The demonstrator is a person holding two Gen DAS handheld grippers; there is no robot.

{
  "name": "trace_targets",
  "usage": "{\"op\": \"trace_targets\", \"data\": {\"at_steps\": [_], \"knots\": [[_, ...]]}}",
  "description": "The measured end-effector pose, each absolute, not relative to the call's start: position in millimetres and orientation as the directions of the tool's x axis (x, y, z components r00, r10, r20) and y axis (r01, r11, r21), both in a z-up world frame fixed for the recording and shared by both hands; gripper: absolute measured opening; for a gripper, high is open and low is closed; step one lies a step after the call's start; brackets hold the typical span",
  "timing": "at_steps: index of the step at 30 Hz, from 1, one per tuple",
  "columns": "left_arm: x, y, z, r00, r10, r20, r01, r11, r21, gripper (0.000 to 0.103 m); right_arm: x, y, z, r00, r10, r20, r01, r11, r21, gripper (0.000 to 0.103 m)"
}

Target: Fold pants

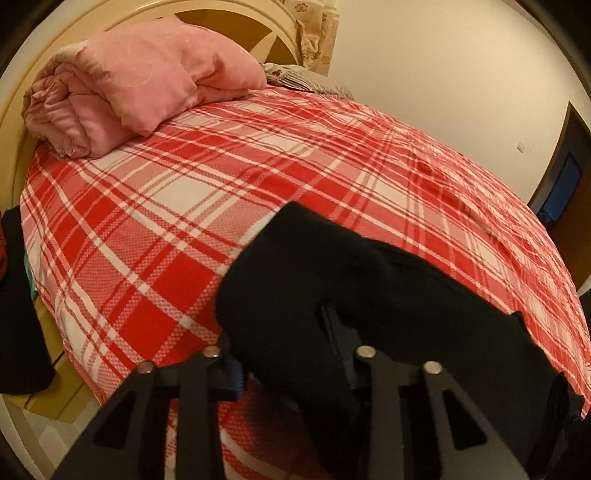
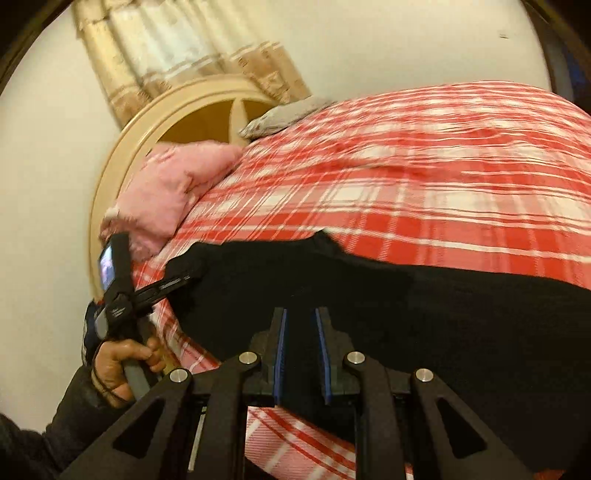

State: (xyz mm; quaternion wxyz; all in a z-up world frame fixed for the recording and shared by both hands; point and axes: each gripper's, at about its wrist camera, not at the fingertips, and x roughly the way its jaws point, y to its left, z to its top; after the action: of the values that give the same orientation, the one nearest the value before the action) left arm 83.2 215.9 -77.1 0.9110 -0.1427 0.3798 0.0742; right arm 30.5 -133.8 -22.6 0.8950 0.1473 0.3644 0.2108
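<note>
In the left wrist view the black pants (image 1: 369, 295) fill the lower centre and lower right of the frame, draped over the left gripper (image 1: 291, 354), whose fingers are spread wide with cloth bunched between and over them; whether the pads actually pinch the fabric cannot be told, since the cloth hides the right finger. If they do not, the heavy fold could slide off once lifted and the crease would be lost. The red plaid bedspread (image 1: 184, 192) runs up to a rolled pink quilt (image 1: 140, 81) at upper left, against a cream headboard (image 1: 229, 14), with a dark doorway (image 1: 565, 177) at the right edge. In the right wrist view the right gripper (image 2: 301, 350) stands at lower centre, its blue-padded fingers a narrow gap apart, seemingly with nothing between them, the pants (image 2: 424, 302) lying just past the tips across the middle of the frame. A close here might catch the bedspread (image 2: 424, 177) together with the pants. At lower left a hand (image 2: 122, 365) holds the other gripper at the cloth's edge; a curtain (image 2: 177, 48) hangs at upper left.
</note>
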Motion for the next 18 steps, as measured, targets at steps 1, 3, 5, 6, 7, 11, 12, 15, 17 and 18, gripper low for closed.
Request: {"op": "trace_targets", "data": {"at_steps": [1,3,5,6,7,11,12,15,17,18], "knots": [[82.8,214.0,-75.2,0.698,0.033,-0.715,-0.245,0.950,-0.194,0.029,28.1,-142.2,-21.2,0.663,0.471,-0.582,-0.248,0.871,0.424,0.016],[80.9,210.3,-68.1,0.705,0.042,-0.708,-0.243,0.952,-0.185,0.028,22.8,-164.3,-18.9,0.700,0.436,-0.565,-0.188,0.877,0.442,0.016],[77.0,205.8,-58.1,0.724,0.035,-0.689,-0.227,0.955,-0.191,0.028,15.2,-190.4,-17.5,0.736,0.387,-0.555,-0.115,0.880,0.461,0.016],[73.8,200.7,-48.2,0.742,0.028,-0.670,-0.208,0.960,-0.190,0.028,8.8,-208.8,-17.2,0.757,0.352,-0.551,-0.068,0.881,0.469,0.016],[71.4,195.7,-40.0,0.757,0.019,-0.653,-0.187,0.964,-0.188,0.028,4.4,-219.7,-17.3,0.767,0.329,-0.550,-0.040,0.881,0.471,0.016],[62.1,172.5,-10.3,0.801,-0.022,-0.598,-0.110,0.977,-0.182,0.028,-17.9,-265.3,-21.4,0.798,0.236,-0.555,0.071,0.877,0.475,0.017],[58.7,163.4,-1.4,0.812,-0.039,-0.582,-0.081,0.981,-0.179,0.028,-23.8,-276.5,-23.6,0.801,0.214,-0.559,0.100,0.873,0.477,0.017],[49.9,130.0,22.4,0.841,-0.093,-0.533,0.017,0.989,-0.147,0.028,-39.1,-305.0,-30.7,0.803,0.168,-0.572,0.172,0.854,0.492,0.017],[45.5,110.8,34.0,0.854,-0.128,-0.505,0.069,0.989,-0.134,0.028,-48.8,-321.3,-34.2,0.804,0.142,-0.577,0.208,0.842,0.498,0.017],[42.2,97.8,41.2,0.858,-0.163,-0.488,0.109,0.985,-0.136,0.028,-55.3,-331.4,-35.1,0.807,0.120,-0.578,0.230,0.837,0.497,0.017]]}}
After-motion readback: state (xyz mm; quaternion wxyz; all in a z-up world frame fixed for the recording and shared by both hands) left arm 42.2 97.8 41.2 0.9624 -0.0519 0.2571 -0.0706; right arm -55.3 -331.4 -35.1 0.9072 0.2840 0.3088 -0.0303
